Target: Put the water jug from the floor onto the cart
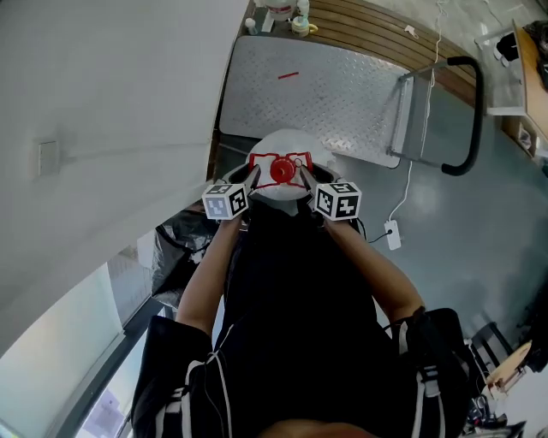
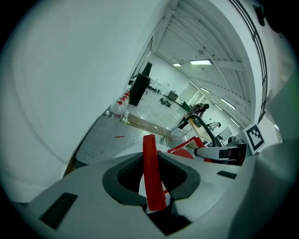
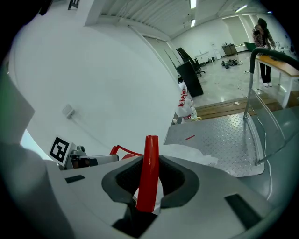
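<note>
The left gripper [image 2: 152, 173] pinches one strip of the red handle [image 2: 149, 149] on the water jug [image 1: 282, 145], its jaws drawn partway in with the pads pressed on the strip from both sides. The right gripper [image 3: 148, 179] clamps the handle's other strip in the same way.

In the head view the two grippers sit on either side of the jug's red cap [image 1: 281, 170]. The cap is on. Only the jug's white top shows, so its contents cannot be told.

Just past the jaws lies the cart [image 1: 342, 94]. The jug is at the near edge of its ribbed metal deck, and it is unclear whether the jug is clear of the floor [image 1: 479, 231]. A small red stick [image 1: 288, 75] lies on the deck, and the black push bar [image 1: 469, 111] rises at the deck's right end. Bottles [image 1: 278, 10] stand beyond the far edge. A white wall [image 1: 103, 94] runs to the left of the left gripper.

Each gripper view shows the other gripper across the jug. Only the head view shows the cap and the person's arms [image 1: 210, 274]. Only the right gripper view shows someone [image 3: 264, 42] standing far beyond the push bar.
</note>
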Available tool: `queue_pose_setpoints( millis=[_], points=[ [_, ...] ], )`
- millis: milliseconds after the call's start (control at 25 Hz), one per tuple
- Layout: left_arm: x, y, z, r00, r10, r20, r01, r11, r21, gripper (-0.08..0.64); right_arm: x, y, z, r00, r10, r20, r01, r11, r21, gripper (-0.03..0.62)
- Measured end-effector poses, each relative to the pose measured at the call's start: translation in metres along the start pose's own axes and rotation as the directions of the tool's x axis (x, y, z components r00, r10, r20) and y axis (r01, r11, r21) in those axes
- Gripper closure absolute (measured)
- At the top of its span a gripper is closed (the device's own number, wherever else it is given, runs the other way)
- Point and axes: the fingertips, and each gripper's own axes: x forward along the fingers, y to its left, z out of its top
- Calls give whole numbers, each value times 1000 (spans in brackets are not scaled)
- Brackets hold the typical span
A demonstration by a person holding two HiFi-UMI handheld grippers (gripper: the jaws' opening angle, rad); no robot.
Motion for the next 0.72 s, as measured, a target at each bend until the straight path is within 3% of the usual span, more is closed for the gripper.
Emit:
queue_pose_setpoints(
  millis=[160,480,720],
  points=[
    [35,-23,23,999,-18,-32,18,1000,17,466,-7,-31,30,1000,-21,17,20,998,52,502],
    [97,-36,78,990,-72,-121,81,994,71,466,8,-76,91,997,-55,55,53,997,48,500],
    [161,-33,97,973,-119,-199,141,985,99,466,32,-126,101,989,-147,28,141,976,165,500]
  ],
)
